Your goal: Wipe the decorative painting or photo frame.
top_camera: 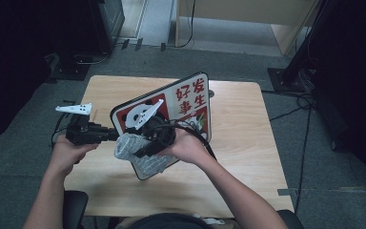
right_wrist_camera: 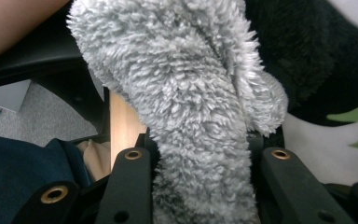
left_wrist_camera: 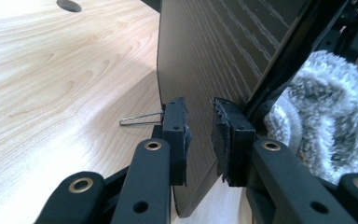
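While the left gripper [top_camera: 108, 135] pinches the left edge of the panda picture board [top_camera: 190, 102], that board stands tilted over the middle of the wooden table [top_camera: 248, 143], printed face toward the person, dark wood-grain back [left_wrist_camera: 223, 51] toward the left gripper's camera. Jaws nearly closed there, torn foam pads [left_wrist_camera: 175, 135] to either side of the thin edge; contact looks light, so the hold seems more a steadying pinch than a clamp. Right gripper [right_wrist_camera: 200, 186] is closed hard around a grey fluffy cloth [right_wrist_camera: 177, 93], the pile bulging out between and above its jaws; high view puts the cloth against the lower left of the board's face. Judgement on handling: board is stiff, thin, probably light, with a glossy front likely to slide under pressure, so the edge is the sensible place to hold, low and near a corner to resist twisting. A thin wire leg [left_wrist_camera: 140, 120] shows at its back near the tabletop. Cloth is soft, compressible, unbreakable; bunched in the middle it grips well.
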`<state>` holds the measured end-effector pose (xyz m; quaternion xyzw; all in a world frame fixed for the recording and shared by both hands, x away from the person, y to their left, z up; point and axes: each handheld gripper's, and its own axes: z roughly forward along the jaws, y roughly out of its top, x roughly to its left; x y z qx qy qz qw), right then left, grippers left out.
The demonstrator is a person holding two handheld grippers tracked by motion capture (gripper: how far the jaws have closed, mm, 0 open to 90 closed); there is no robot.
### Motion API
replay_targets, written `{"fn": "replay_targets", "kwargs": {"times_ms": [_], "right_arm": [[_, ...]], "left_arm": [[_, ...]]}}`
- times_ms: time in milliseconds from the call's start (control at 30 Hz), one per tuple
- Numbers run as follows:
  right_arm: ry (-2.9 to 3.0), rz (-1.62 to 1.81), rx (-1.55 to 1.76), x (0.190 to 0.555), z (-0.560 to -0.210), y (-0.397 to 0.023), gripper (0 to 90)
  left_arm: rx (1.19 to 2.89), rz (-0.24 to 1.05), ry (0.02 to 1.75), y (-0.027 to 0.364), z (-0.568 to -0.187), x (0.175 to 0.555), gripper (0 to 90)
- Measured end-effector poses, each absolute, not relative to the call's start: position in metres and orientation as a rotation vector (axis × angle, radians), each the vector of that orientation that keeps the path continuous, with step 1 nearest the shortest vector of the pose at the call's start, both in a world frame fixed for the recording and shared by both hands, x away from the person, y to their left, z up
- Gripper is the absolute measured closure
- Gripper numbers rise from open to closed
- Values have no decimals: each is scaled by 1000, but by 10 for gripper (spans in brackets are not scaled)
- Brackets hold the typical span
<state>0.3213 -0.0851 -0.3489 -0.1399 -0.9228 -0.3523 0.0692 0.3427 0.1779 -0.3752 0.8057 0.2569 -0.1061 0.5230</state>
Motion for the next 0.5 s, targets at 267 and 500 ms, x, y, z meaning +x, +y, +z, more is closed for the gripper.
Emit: {"fn": "replay_targets", "kwargs": {"times_ms": [267,500], "right_arm": [[-2781,-1044,-422,319,-358,-86,675],[-2778,-1030,-422,317,-367,-86,675]], "left_arm": [[1933,-249,612,178,-375,342,754],[1935,-247,613,178,-375,342,754]]}}
